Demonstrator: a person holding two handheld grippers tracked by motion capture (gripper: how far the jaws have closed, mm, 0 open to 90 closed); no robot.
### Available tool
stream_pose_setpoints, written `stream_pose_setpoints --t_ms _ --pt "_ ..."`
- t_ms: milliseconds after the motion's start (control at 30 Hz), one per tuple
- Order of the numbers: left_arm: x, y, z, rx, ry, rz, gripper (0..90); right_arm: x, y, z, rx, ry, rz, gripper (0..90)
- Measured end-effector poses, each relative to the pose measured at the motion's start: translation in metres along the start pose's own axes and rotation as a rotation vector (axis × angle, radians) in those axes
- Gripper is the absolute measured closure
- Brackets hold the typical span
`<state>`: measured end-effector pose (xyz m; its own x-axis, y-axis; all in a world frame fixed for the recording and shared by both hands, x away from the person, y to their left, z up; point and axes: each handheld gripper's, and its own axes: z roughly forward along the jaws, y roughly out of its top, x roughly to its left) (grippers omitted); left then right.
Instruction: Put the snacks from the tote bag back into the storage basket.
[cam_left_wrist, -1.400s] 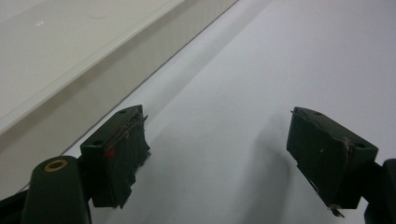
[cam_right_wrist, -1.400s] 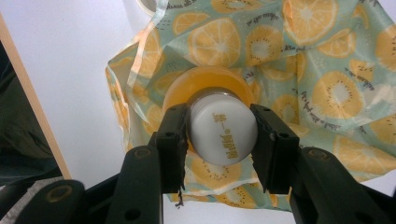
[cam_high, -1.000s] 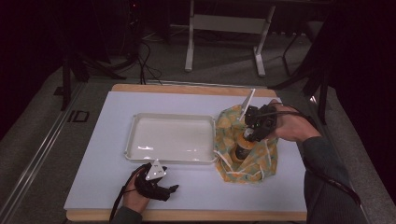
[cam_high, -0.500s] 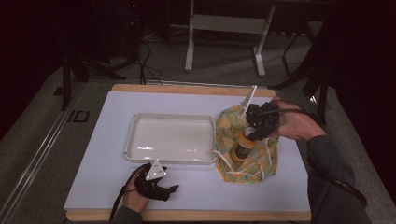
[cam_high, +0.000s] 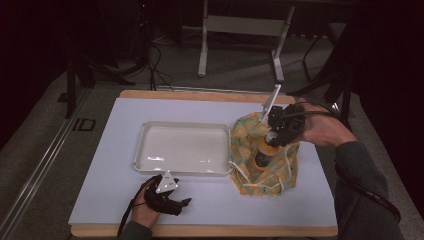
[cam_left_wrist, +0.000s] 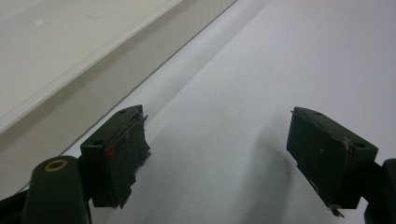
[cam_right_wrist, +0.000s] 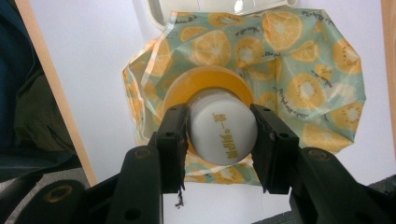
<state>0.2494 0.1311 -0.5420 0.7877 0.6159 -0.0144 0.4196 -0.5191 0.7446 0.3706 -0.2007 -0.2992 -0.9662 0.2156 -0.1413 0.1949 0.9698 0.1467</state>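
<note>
High view: the right gripper (cam_high: 278, 131) is coming in from the right edge of the white table (cam_high: 115, 165), sitting over the orange bottle (cam_high: 263, 154) that is standing upright inside the fruit-print bag (cam_high: 272, 172). The bag is lying open on the table, touching the right wall of the empty white tray (cam_high: 142, 145). The left gripper (cam_high: 172, 204) is resting low on the table just in front of the tray's near wall, with the left hand (cam_high: 145, 212) wrapping it from below.

Left gripper view: its jaws are standing wide apart, nothing between them, only bare table. The tray wall is running diagonally along the upper left.

Right gripper view: the jaws are pressing on both sides of the bottle's white cap (cam_right_wrist: 223, 133), which is carrying gold lettering, so the right gripper is clamping the bottle by the cap. The orange bottle body is showing just behind the cap, with the bag's orange-slice print spreading all round it. The tray's corner is peeking in at the top edge.
</note>
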Motion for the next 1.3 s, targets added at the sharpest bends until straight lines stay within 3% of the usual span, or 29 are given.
stream_pose_setpoints --t_ms 600,1300 --pt "0.000 0.000 0.000 -0.004 0.003 0.004 19.9 -0.005 0.007 -0.026 -0.017 -0.029 0.015 58.8" --pt "-0.001 -0.001 -0.001 -0.014 0.008 0.006 19.9 -0.002 0.029 -0.037 -0.043 -0.039 -0.014 58.8"
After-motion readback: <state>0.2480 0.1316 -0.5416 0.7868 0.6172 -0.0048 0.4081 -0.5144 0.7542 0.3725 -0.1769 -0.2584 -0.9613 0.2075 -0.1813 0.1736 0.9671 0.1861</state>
